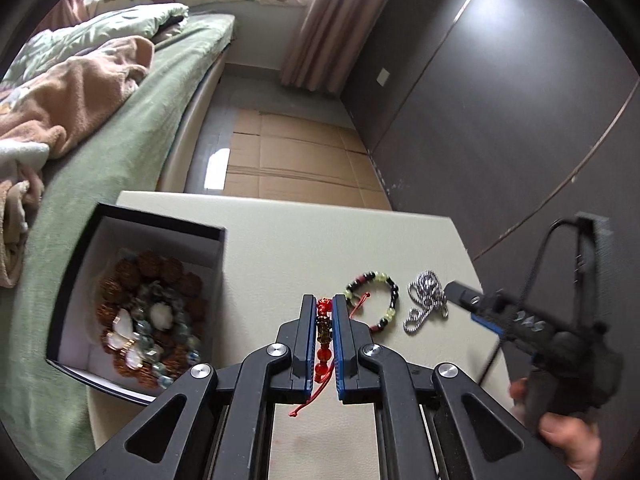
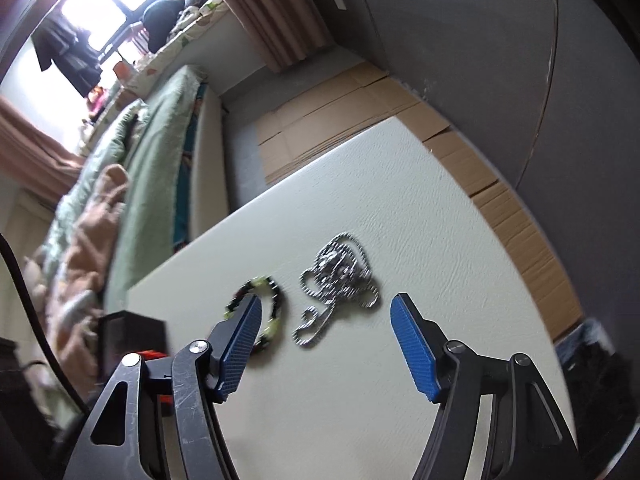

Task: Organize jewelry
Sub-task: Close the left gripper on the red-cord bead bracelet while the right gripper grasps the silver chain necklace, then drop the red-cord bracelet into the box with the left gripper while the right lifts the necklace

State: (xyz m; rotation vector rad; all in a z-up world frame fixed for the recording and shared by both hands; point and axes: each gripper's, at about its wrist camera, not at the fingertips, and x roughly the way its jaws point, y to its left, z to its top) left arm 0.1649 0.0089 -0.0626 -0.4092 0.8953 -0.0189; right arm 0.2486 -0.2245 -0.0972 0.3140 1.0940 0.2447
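My left gripper point(image 1: 323, 304) is shut on a red bead bracelet point(image 1: 323, 344) with a red cord, held above the pale table point(image 1: 280, 248). A black box point(image 1: 160, 232) with a white lining sits at the left and holds several bead bracelets point(image 1: 148, 316). A green and black bead bracelet point(image 1: 374, 300) lies on the table, with a silver chain point(image 1: 426, 298) to its right. My right gripper point(image 2: 326, 306) is open and empty just short of the silver chain point(image 2: 338, 276). The bead bracelet point(image 2: 268, 308) lies beside its left finger. The right gripper also shows in the left wrist view point(image 1: 464, 300).
A bed with green sheets point(image 1: 132, 128) and a tan blanket runs along the left. Flat cardboard point(image 1: 296, 160) covers the floor beyond the table. A dark grey wall point(image 1: 500, 100) stands on the right. The black box point(image 2: 132, 336) shows at the left of the right wrist view.
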